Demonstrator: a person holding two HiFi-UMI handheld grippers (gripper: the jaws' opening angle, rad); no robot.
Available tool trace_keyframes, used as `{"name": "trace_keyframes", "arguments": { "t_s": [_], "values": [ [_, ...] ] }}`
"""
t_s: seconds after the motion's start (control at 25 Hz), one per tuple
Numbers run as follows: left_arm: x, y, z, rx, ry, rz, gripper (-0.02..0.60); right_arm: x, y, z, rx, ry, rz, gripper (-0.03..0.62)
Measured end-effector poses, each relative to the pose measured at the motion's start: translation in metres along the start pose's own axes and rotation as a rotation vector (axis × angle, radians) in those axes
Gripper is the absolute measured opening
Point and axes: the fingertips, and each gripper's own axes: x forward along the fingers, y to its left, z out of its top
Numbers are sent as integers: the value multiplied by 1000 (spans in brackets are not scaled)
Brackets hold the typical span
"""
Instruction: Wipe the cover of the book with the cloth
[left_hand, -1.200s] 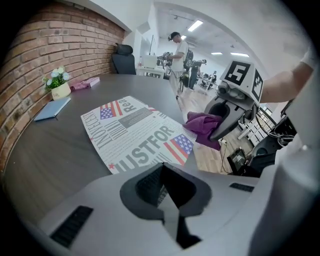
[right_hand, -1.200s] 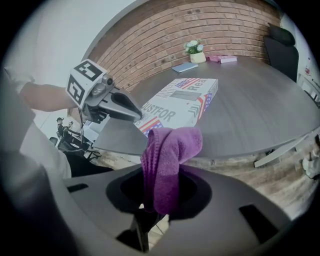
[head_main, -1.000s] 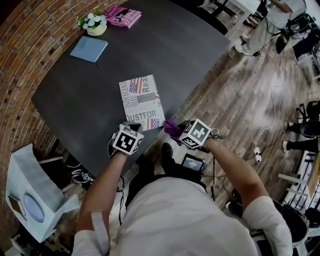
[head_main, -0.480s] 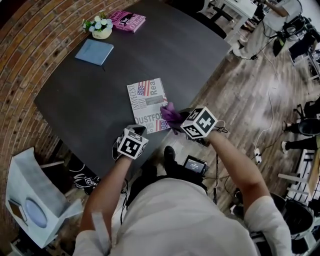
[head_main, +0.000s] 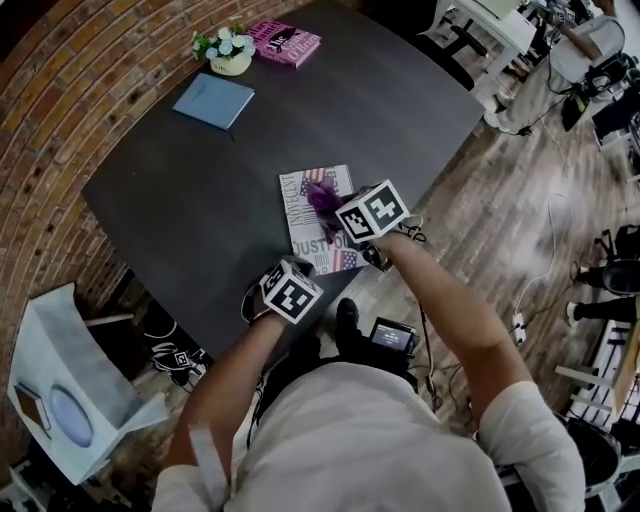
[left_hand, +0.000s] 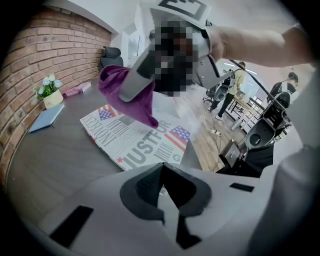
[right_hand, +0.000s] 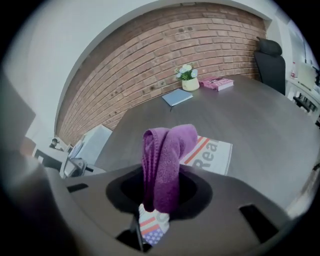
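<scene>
The book, its white cover printed with flags and large letters, lies flat near the front edge of the dark table. My right gripper is shut on a purple cloth, and the cloth rests on the far half of the cover. In the right gripper view the cloth bunches up out of the jaws, with the book beneath. My left gripper hovers at the book's near edge, shut, with nothing in it. The left gripper view shows the book ahead and the cloth hanging onto it.
At the table's far left corner stand a small flower pot, a blue notebook and a pink book. A white box sits on the floor at the left. Chairs, cables and equipment crowd the wooden floor to the right.
My right gripper has carried the cloth from the book's near right corner up across the cover toward its far end. The left gripper has stayed at the near edge.
</scene>
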Motion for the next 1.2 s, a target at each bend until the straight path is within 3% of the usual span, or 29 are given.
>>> {"name": "trace_keyframes", "arguments": {
  "t_s": [0.24, 0.56, 0.76, 1.2],
  "values": [
    [3, -2, 0, 63, 61, 18, 8, 36, -2, 36, 23, -14, 25, 104],
    [2, -2, 0, 33, 69, 42, 8, 73, 25, 71, 67, -11, 162, 103],
    [2, 0, -1, -4, 62, 39, 8, 89, 9, 56, 66, 46, 108, 103],
    [0, 0, -3, -25, 59, 50, 8, 67, -27, 37, 76, 46, 41, 103]
  ]
}}
